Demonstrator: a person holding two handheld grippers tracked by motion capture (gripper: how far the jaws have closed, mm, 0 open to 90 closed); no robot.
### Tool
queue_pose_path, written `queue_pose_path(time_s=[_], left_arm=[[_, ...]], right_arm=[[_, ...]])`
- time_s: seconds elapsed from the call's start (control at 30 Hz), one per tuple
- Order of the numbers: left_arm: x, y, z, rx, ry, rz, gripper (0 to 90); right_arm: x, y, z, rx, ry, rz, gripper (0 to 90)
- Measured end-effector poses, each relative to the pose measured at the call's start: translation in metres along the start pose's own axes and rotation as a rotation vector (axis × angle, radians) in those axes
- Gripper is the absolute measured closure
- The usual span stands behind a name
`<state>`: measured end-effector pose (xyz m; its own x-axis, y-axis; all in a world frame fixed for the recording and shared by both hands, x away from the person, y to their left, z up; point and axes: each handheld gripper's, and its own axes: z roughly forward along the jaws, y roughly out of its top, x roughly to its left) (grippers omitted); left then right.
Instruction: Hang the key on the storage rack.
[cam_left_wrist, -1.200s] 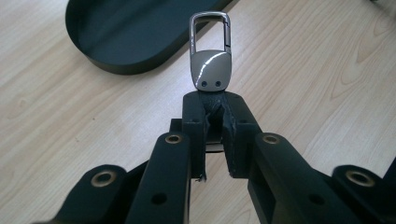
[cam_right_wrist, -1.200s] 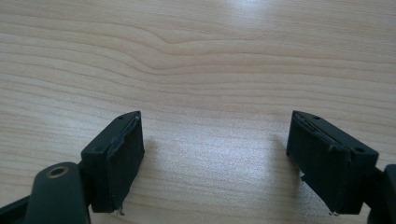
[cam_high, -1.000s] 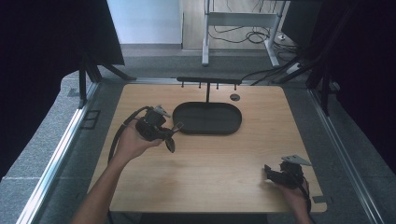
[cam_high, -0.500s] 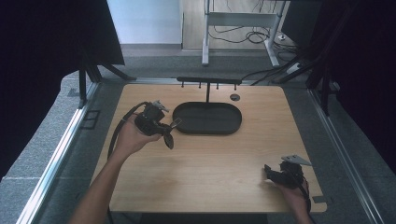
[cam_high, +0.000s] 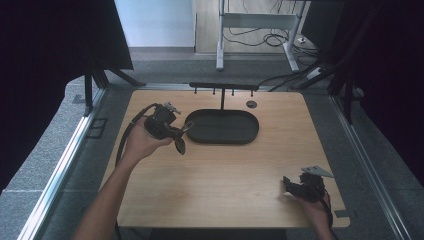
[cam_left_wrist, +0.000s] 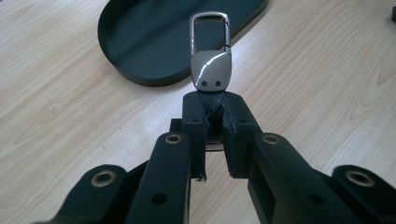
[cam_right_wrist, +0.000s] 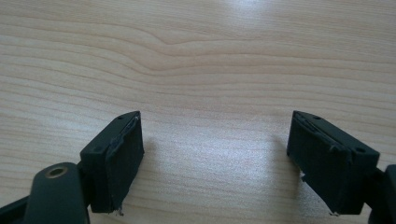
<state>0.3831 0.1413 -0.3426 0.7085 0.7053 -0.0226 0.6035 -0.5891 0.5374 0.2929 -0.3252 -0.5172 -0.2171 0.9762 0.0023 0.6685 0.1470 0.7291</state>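
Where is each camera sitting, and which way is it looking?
High view: above the person's side of the table, looking forward and down; both forearms come in, left gripper and right gripper.
Left gripper view: rides on the left gripper, looking along its jaws, shut on a keychain clip.
Right gripper view: rides on the right gripper, facing bare wood; jaws stand open.
Shared: the high view and left gripper view both show the black oval tray.
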Motion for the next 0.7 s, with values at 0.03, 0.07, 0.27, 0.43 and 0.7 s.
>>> queue_pose_path(time_s=[0.03, 0.07, 0.27, 0.43, 0.7], left_arm=[[0.001, 0.000, 0.001, 0.003, -0.001, 0.000, 81.3], [0.002, 0.000, 0.001, 0.004, 0.002, -0.003, 81.4], [0.008, 0.000, 0.002, -0.018, 0.008, -0.029, 81.4], [0.015, 0.002, 0.001, -0.021, 0.012, -0.036, 81.4], [0.020, 0.004, 0.004, -0.028, 0.007, -0.056, 81.4]], right_arm=[[0.000, 0.000, 0.000, 0.000, 0.000, 0.000, 18.6], [0.000, 0.000, 0.000, 0.000, -0.001, 0.000, 18.6], [0.000, 0.000, 0.000, -0.001, -0.002, -0.001, 18.6], [0.000, 0.000, 0.000, -0.001, -0.003, -0.003, 18.5], [0.000, 0.000, 0.000, -0.001, -0.004, -0.002, 18.6]])
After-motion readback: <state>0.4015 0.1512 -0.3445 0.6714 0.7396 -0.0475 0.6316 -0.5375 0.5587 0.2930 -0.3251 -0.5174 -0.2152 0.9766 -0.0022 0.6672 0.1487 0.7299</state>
